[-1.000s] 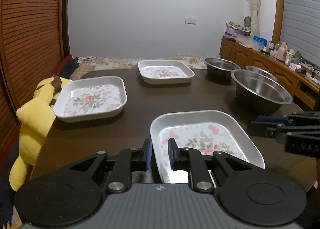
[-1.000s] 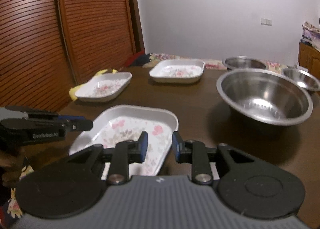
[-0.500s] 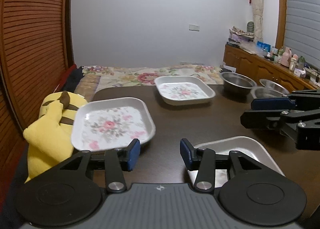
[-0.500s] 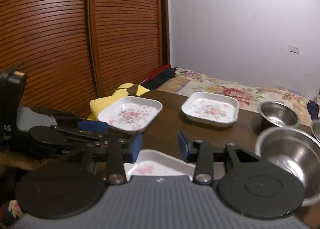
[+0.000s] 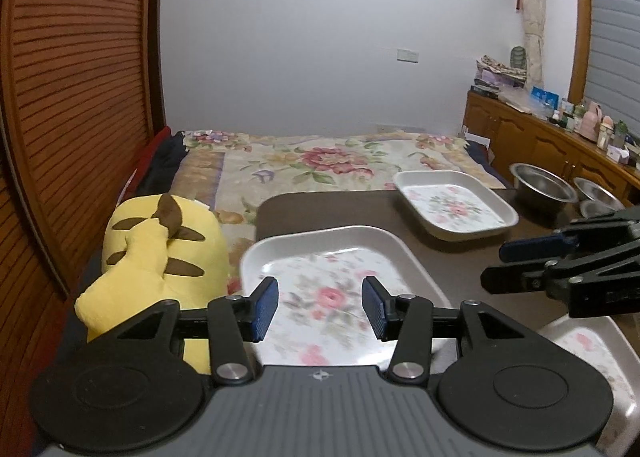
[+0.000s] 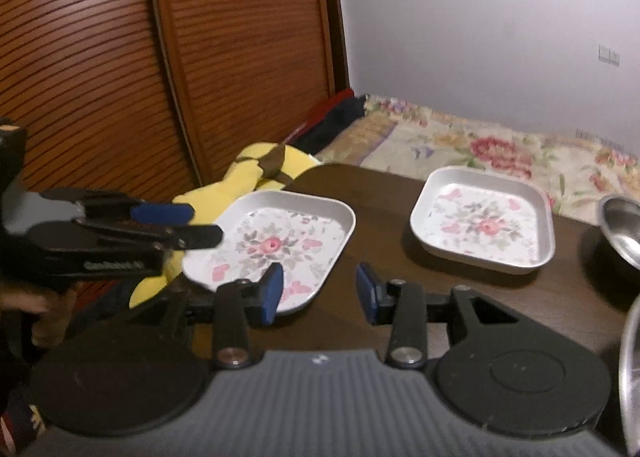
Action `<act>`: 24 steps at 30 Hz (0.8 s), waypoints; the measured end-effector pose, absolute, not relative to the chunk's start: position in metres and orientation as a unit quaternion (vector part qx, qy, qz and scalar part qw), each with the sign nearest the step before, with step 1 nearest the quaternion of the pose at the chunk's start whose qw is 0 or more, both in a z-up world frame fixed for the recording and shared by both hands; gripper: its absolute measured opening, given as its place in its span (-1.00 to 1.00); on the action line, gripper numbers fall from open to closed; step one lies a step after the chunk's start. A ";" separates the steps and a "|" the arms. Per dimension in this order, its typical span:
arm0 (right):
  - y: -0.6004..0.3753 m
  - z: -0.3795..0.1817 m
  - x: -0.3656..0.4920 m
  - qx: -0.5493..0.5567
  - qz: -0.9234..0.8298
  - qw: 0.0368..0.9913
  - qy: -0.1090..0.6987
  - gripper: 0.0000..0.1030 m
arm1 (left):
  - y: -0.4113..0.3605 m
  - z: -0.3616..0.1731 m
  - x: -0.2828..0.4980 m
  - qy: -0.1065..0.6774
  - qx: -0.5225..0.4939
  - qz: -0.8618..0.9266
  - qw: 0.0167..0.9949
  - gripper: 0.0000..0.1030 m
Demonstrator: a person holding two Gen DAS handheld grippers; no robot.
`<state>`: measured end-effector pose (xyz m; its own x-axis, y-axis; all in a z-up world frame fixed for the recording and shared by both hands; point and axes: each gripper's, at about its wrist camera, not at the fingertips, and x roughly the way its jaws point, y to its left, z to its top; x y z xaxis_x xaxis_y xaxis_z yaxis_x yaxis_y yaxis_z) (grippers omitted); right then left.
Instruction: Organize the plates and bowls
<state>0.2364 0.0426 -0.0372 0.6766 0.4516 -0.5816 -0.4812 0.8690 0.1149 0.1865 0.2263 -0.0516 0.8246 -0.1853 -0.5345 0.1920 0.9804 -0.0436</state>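
**Floral plates: grab the rim, not the middle**

The left gripper [image 5: 319, 307] has its jaws spread with nothing pinched, hovering right over the near floral plate [image 5: 340, 257]. The right gripper [image 6: 319, 291] is spread too and empty, with that same plate [image 6: 276, 245] just beyond its left pad. The plate sits at the worktop's [image 6: 380, 197] left edge, next to a yellow plush toy [image 5: 160, 253]. A second floral plate [image 6: 486, 221] sits further back, well apart, and a third [image 5: 592, 349] is down by the left gripper's right side.

These look like thin, stiff, glossy trays with shallow raised walls, so probably light but slippery. Best bet is pinching the wall at a straight side, since the rounded corners would likely slide out. Steel bowls [image 5: 542, 185] sit off to the right.
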 end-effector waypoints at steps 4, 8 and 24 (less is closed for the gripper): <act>0.055 -0.045 0.259 -0.021 0.249 0.909 0.335 -0.19 | 0.243 -0.061 0.202 0.287 -0.009 -0.099 0.953 -0.06; 0.065 -0.050 0.274 -0.027 0.248 0.904 0.347 -0.19 | 0.254 -0.071 0.214 0.298 -0.018 -0.097 0.949 -0.14; 0.075 -0.067 0.289 -0.036 0.255 0.888 0.382 -0.48 | 0.268 -0.090 0.223 0.319 -0.048 -0.112 0.940 -0.56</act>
